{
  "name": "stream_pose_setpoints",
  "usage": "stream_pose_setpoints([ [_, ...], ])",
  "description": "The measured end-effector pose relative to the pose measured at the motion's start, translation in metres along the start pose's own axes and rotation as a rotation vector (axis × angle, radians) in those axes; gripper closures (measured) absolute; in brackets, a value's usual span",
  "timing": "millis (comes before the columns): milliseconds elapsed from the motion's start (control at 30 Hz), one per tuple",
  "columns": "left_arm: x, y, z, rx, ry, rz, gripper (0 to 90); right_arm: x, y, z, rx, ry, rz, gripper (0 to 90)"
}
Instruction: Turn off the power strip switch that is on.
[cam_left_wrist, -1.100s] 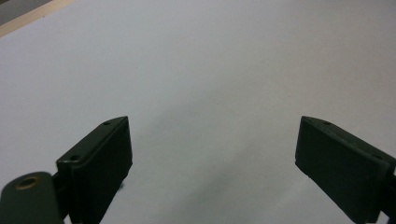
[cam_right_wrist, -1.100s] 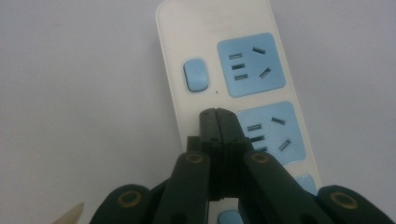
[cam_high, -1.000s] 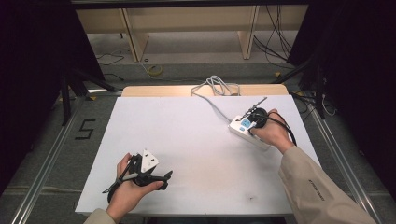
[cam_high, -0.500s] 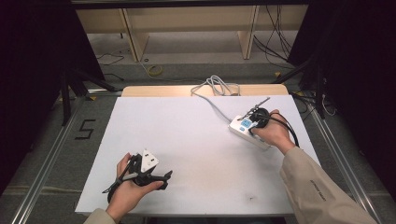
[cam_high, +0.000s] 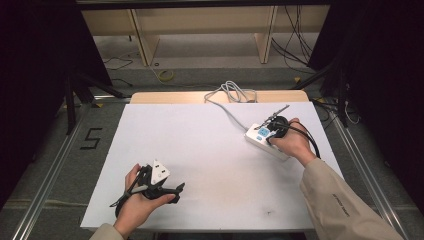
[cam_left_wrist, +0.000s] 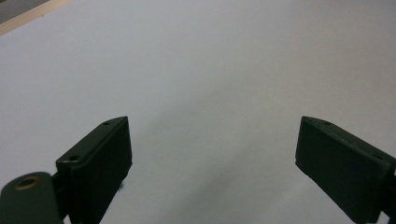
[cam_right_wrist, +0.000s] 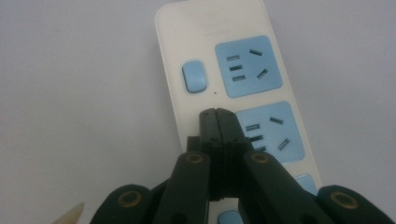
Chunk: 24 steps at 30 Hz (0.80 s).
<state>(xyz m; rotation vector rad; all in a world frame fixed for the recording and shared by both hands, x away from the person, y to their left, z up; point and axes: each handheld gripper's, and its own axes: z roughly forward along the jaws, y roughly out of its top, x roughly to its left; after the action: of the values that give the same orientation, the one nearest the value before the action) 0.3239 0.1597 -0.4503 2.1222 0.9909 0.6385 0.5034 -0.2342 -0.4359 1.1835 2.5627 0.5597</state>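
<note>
A white power strip (cam_high: 256, 138) with blue sockets lies at the table's right side, and its grey cable (cam_high: 231, 93) runs off the far edge. My right gripper (cam_high: 270, 133) is held over the strip. In the right gripper view the jaws of the right gripper (cam_right_wrist: 217, 115) are pressed together, tips down on the power strip (cam_right_wrist: 210, 28) just left of its second socket, below a blue switch (cam_right_wrist: 194, 77). Whether the tips touch the strip I cannot tell. My left gripper (cam_high: 175, 193) rests near the front left. Its jaws (cam_left_wrist: 212, 135) stand wide apart over bare table.
The white table top (cam_high: 210, 150) spreads between the two hands. A wooden board edge (cam_high: 170, 96) shows at the far side. Metal rails (cam_high: 45, 165) run along the floor on both sides, and loose cables lie behind the table.
</note>
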Motion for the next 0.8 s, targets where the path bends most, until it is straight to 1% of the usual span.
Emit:
stream_pose_setpoints([
  [67, 0.0001, 0.0, -0.0002, -0.001, 0.0, -0.001, 10.3, -0.0006, -0.0002, -0.0001, -0.001, 0.011, 0.007, 90.0],
  [133, 0.0001, -0.0001, 0.0, 0.0, 0.0, -0.001, 10.3, -0.0009, -0.0003, -0.0001, -0.002, 0.012, 0.006, 90.0],
  [600, 0.0, 0.0, 0.0001, -0.001, 0.0, -0.002, 10.3, -0.0011, -0.0004, -0.0001, -0.003, 0.011, 0.001, 90.0],
  [800, -0.0003, 0.0, 0.0001, -0.001, 0.0, -0.003, 10.3, -0.0018, -0.0018, -0.0003, -0.012, 0.012, 0.01, 90.0],
])
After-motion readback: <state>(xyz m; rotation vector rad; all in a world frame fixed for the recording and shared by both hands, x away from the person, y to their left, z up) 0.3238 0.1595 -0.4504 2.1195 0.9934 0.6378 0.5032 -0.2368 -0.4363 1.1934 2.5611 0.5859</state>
